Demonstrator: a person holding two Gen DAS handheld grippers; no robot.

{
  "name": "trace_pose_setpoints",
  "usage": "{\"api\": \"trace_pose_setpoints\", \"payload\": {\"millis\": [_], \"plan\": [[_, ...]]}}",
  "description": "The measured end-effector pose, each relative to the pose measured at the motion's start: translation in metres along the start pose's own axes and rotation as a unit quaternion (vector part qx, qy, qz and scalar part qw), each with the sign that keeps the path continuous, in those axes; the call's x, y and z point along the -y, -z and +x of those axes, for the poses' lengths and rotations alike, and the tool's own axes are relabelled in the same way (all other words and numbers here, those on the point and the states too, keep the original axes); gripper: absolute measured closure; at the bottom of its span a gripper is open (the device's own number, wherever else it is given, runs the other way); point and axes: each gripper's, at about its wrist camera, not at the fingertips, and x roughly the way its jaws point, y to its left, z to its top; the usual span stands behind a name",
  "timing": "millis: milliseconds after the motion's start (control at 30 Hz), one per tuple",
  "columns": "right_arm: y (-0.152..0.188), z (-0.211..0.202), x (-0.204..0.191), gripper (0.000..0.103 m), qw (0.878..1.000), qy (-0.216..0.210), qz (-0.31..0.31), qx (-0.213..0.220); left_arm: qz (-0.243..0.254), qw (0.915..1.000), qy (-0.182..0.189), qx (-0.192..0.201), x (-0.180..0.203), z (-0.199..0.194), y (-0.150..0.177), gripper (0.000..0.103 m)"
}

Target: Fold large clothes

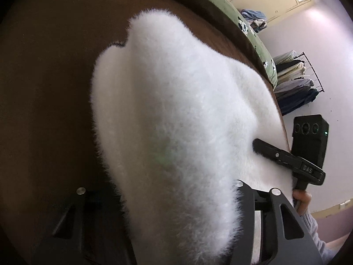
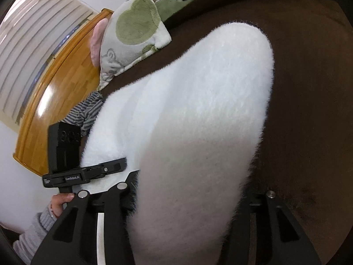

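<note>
A large white fluffy garment (image 1: 176,110) lies on a brown bed cover (image 1: 48,88). It also fills the right wrist view (image 2: 198,121). My left gripper (image 1: 158,190) has the garment's edge lying between its wide-apart fingers. My right gripper (image 2: 176,194) likewise has fluffy cloth between its spread fingers. The fingertips of both are buried in the fur. In the left wrist view the right gripper (image 1: 286,154) reaches into the garment's right edge. In the right wrist view the left gripper (image 2: 99,170) reaches into its left edge.
A green patterned blanket (image 1: 260,37) runs along the bed's far edge. A clothes rack (image 1: 295,81) stands by the wall. A green-and-white pillow (image 2: 136,26), a striped cloth (image 2: 90,110) and a wooden headboard (image 2: 59,92) lie to the left in the right wrist view.
</note>
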Motion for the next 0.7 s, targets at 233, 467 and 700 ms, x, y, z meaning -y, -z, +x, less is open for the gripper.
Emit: {"api": "trace_pose_setpoints", "payload": {"millis": [233,467,700], "plan": [[0.005,-0.012,-0.007,0.06,0.999,-0.013,-0.016,0.028,0.043,0.9976,-0.049,0.024,0.023,-0.004,0.005,0.057],[0.004,-0.026,-0.029,0.061,0.998,-0.001,-0.056,0.036,0.083,0.9929,-0.079,0.032,0.037,-0.018,0.003,0.057],[0.006,-0.062,-0.061,0.061,0.994,0.005,-0.092,0.057,0.093,0.988,-0.106,0.062,0.063,-0.046,0.016,0.058]]}}
